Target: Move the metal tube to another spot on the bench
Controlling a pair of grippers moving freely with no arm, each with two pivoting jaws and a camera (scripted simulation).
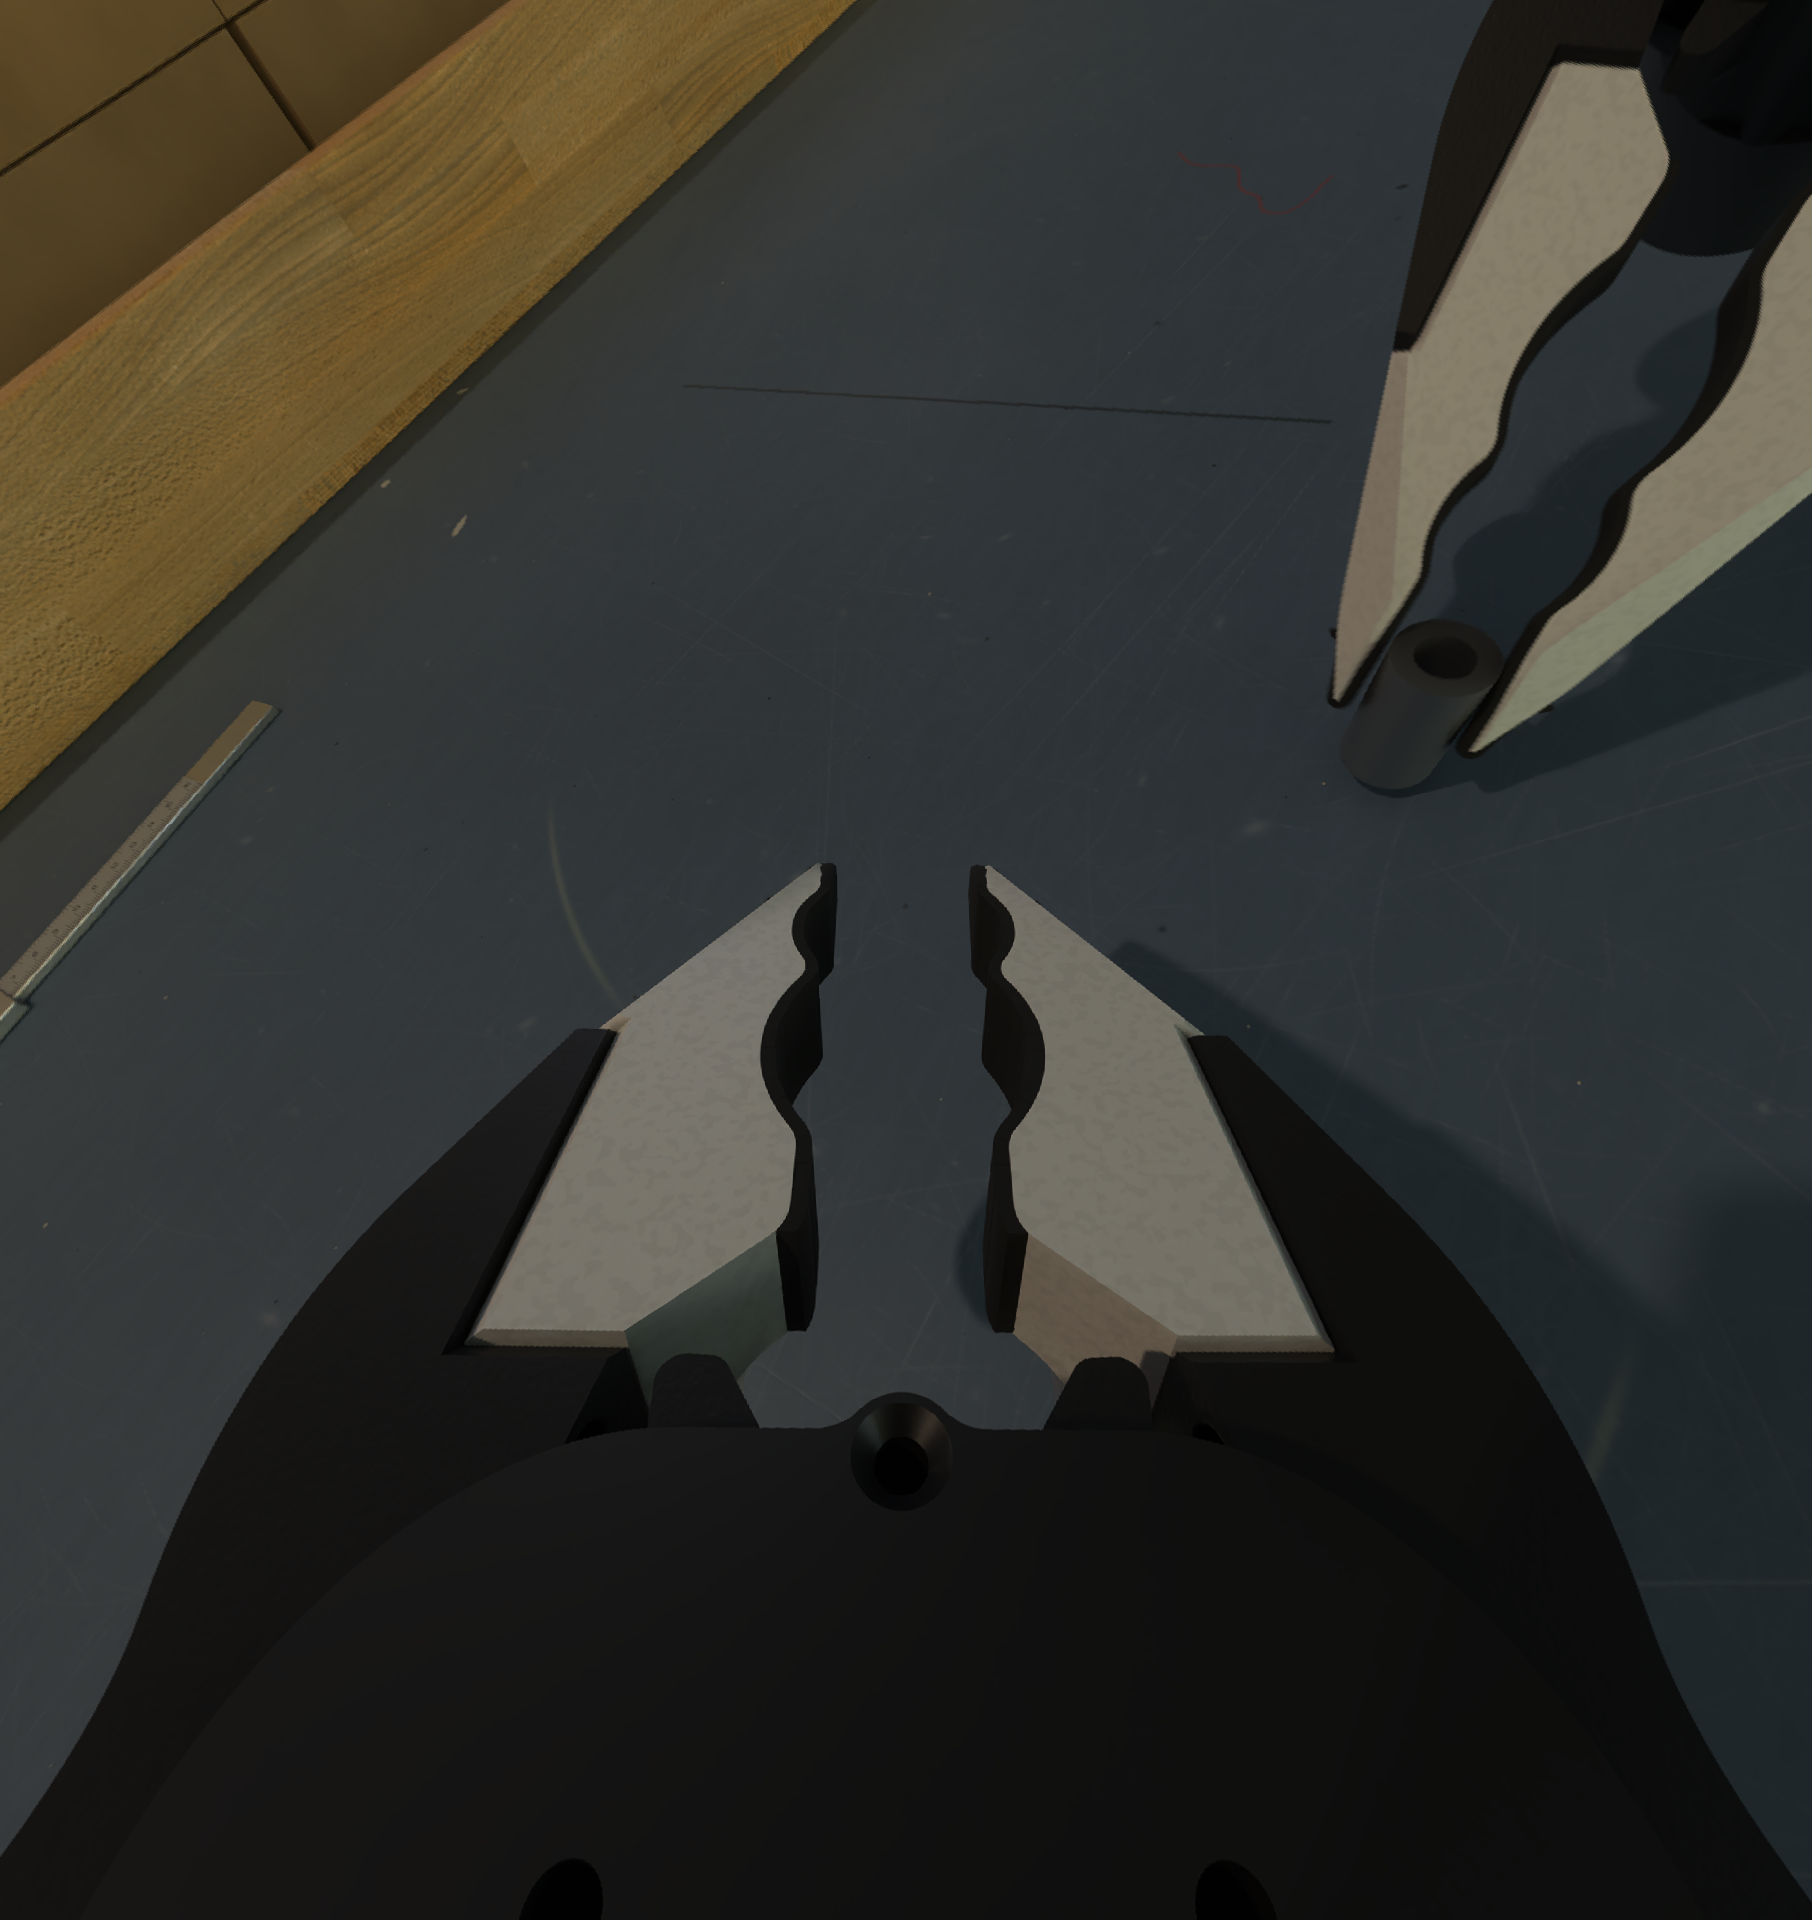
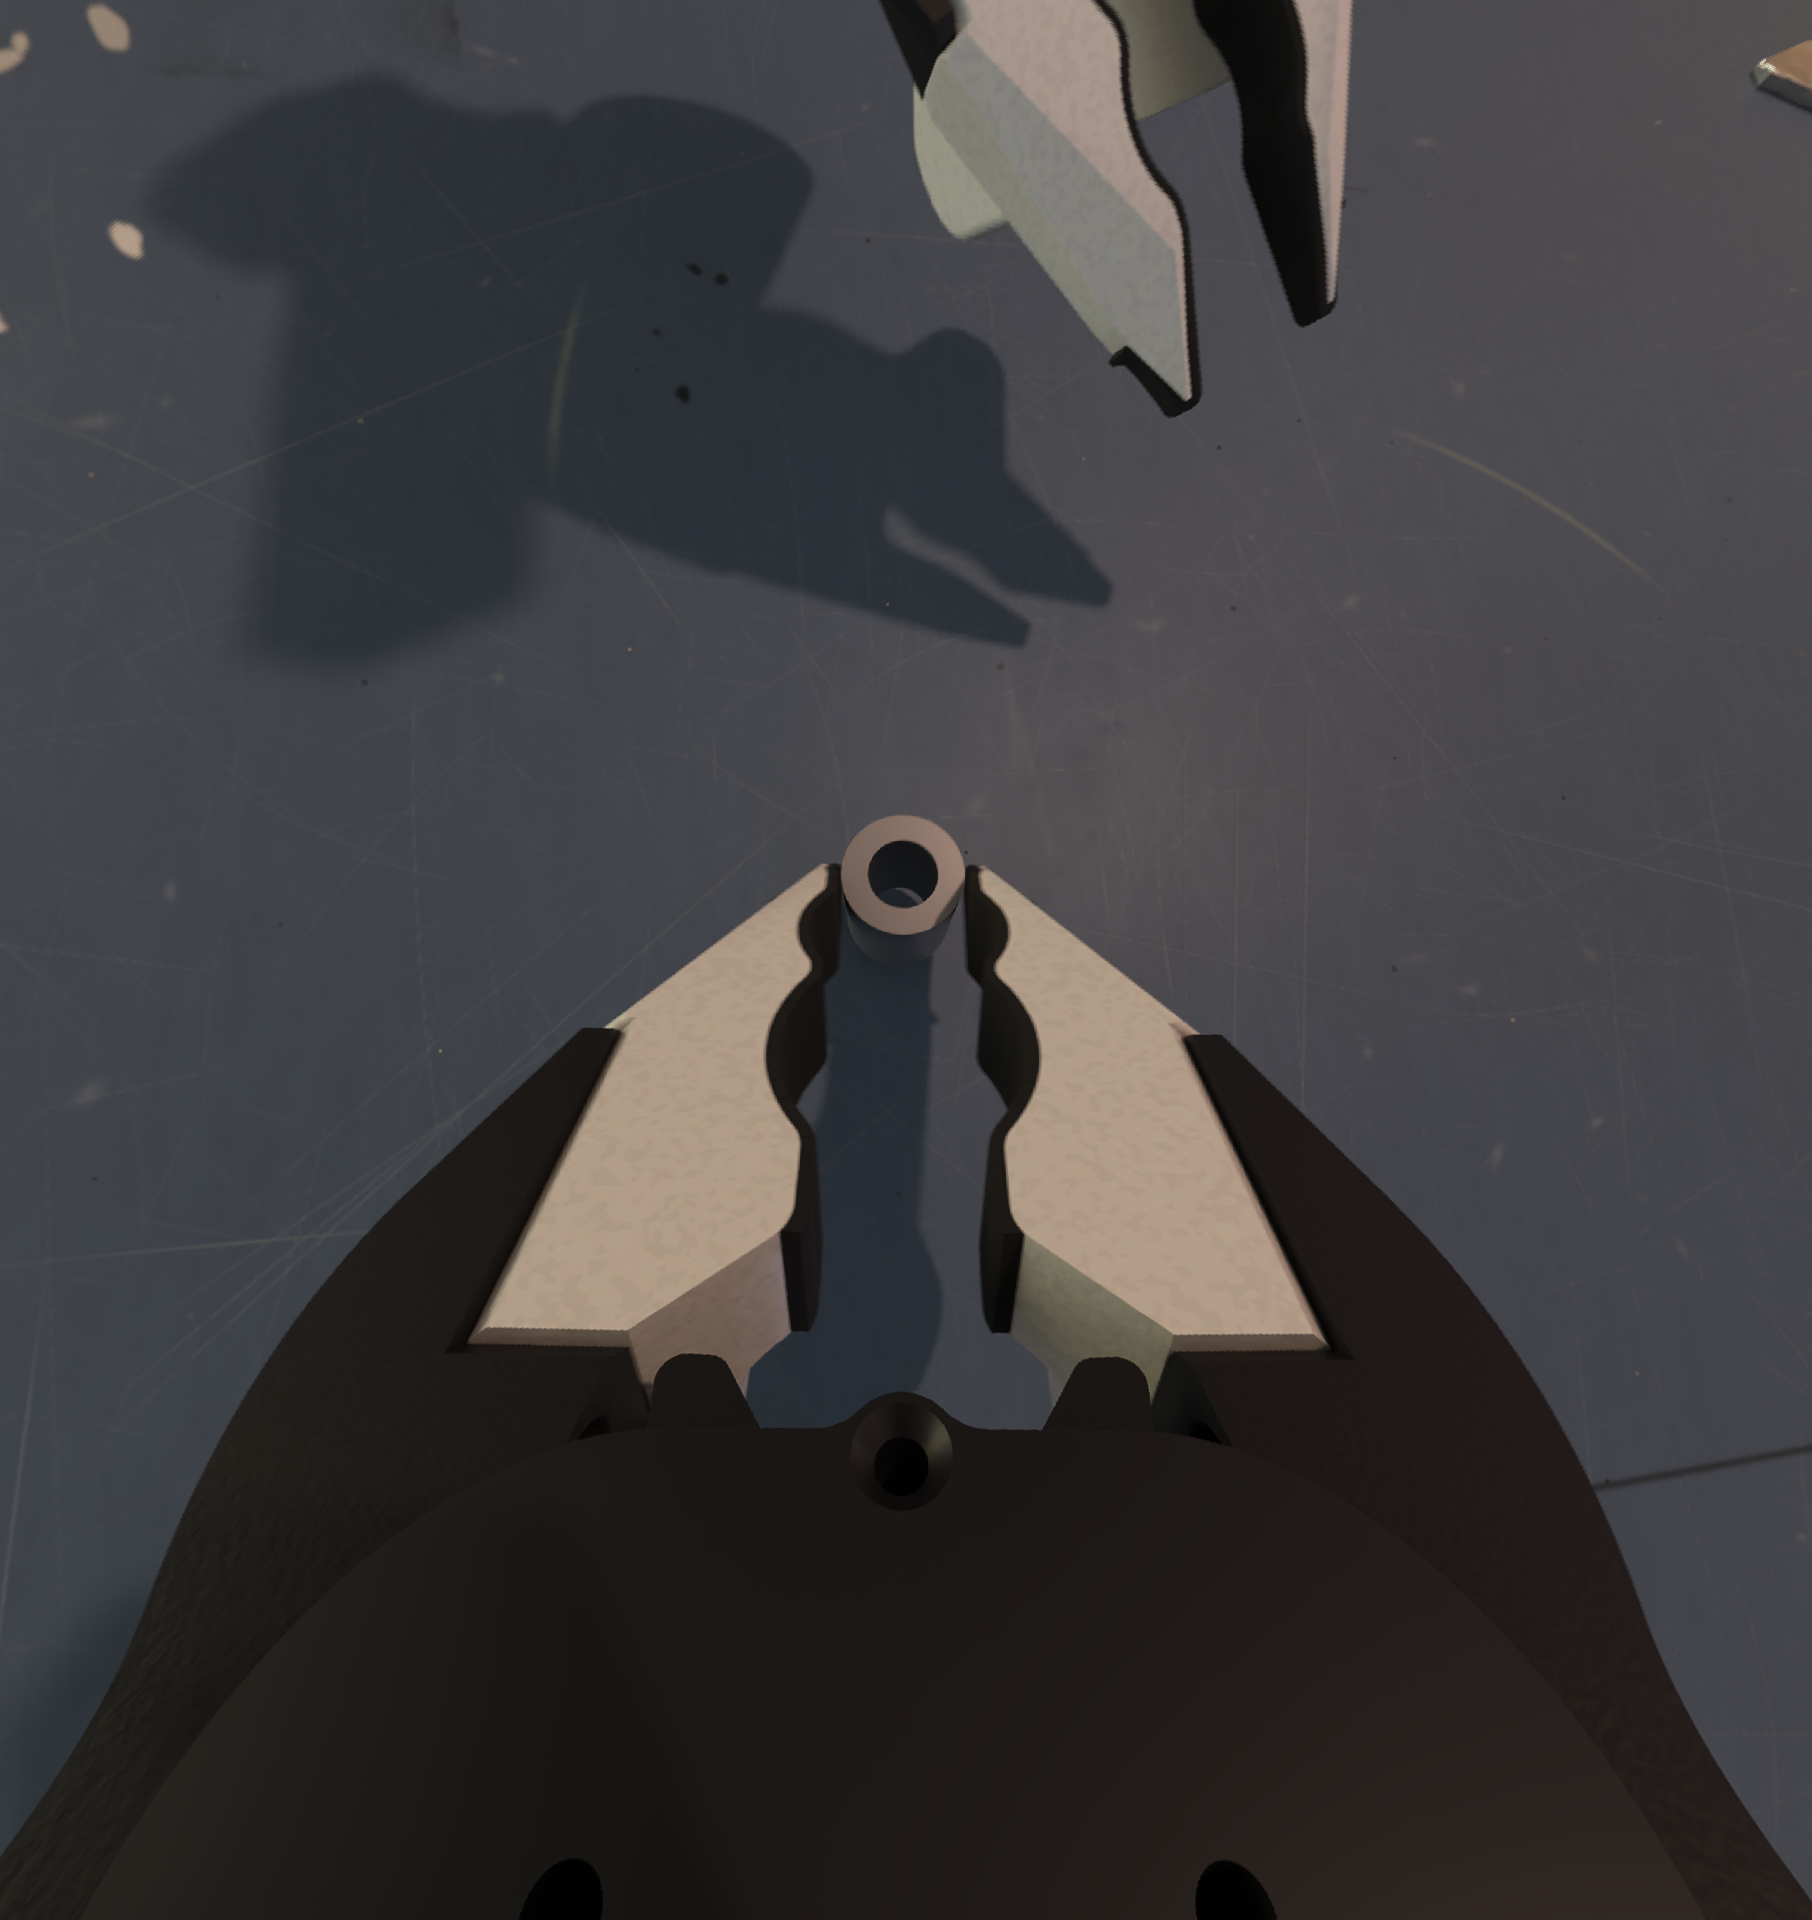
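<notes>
Right wrist view shows you the scratched dark tabletop [image 2: 362, 935], then your right gripper [image 2: 903, 883], fingers narrowly parted around the upright metal tube [image 2: 902, 896] at their tips; whether they pinch it I cannot tell. Squeeze squarely before lifting. Left gripper [image 1: 902, 883] hangs part-open, holding nothing.

Tube [image 2: 901, 891] upright on bench [image 2: 1401, 831], between right gripper [image 2: 902, 881] jaws.

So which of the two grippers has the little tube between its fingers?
The right gripper: the metal tube stands between its fingertips. The left gripper has only bare bench between its fingers.
</notes>
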